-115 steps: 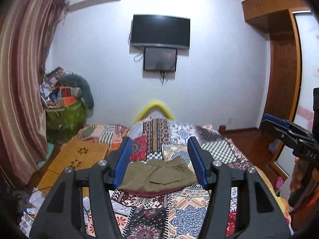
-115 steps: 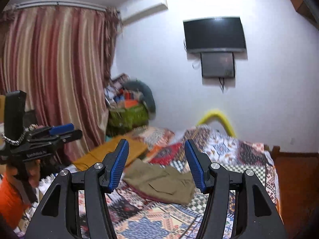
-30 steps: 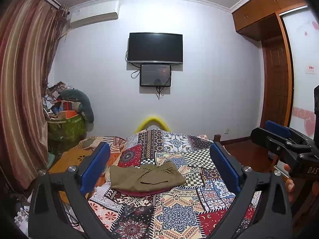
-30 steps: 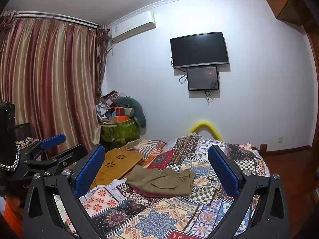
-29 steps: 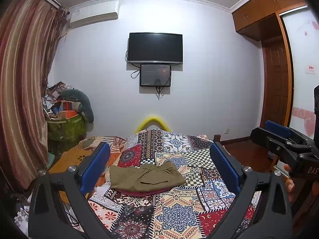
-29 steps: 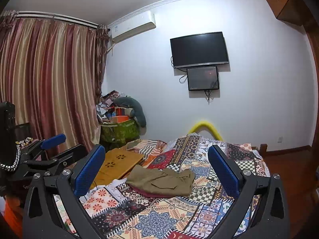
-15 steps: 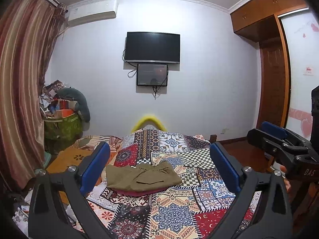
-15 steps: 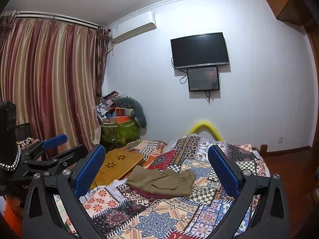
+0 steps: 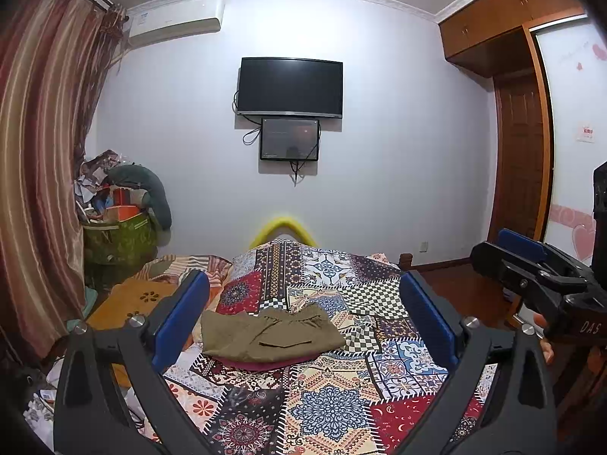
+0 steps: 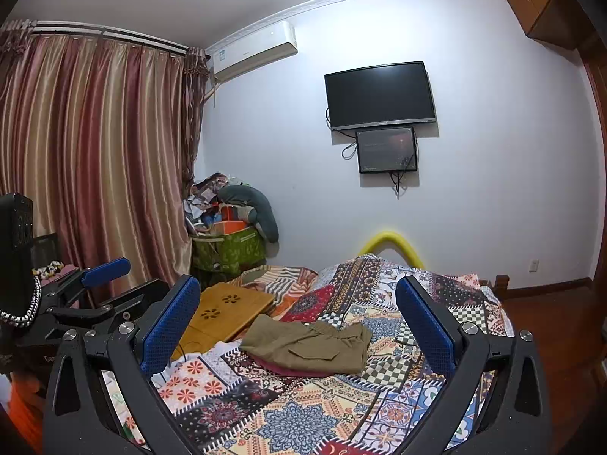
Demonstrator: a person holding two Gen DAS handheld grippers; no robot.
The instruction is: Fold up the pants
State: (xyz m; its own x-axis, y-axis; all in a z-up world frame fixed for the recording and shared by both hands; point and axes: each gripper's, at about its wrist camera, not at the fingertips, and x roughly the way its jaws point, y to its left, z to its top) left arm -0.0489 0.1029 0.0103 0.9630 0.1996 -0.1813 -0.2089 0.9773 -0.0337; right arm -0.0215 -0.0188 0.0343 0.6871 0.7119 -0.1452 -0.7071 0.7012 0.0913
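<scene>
Olive-green pants (image 9: 269, 331) lie folded in a flat bundle on the patchwork bed cover (image 9: 326, 409), over a dark red cloth. They also show in the right wrist view, where the pants (image 10: 311, 345) rest left of the bed's middle. My left gripper (image 9: 303, 318) is open, held well back from the pants and above the bed's near end. My right gripper (image 10: 297, 318) is open too, likewise clear of the pants. Neither holds anything. The right gripper (image 9: 531, 273) appears at the right edge of the left wrist view.
A wooden lap tray (image 10: 224, 313) lies on the bed left of the pants. A green bin piled with clutter (image 10: 227, 242) stands in the corner by the striped curtain (image 10: 91, 159). A TV (image 9: 290, 87) hangs on the far wall. A wardrobe door (image 9: 519, 159) is at right.
Both grippers went from narrow to wide open since the earliest frames and pulled back and up from the pants. Over the last second the views barely shift. The pants have not moved.
</scene>
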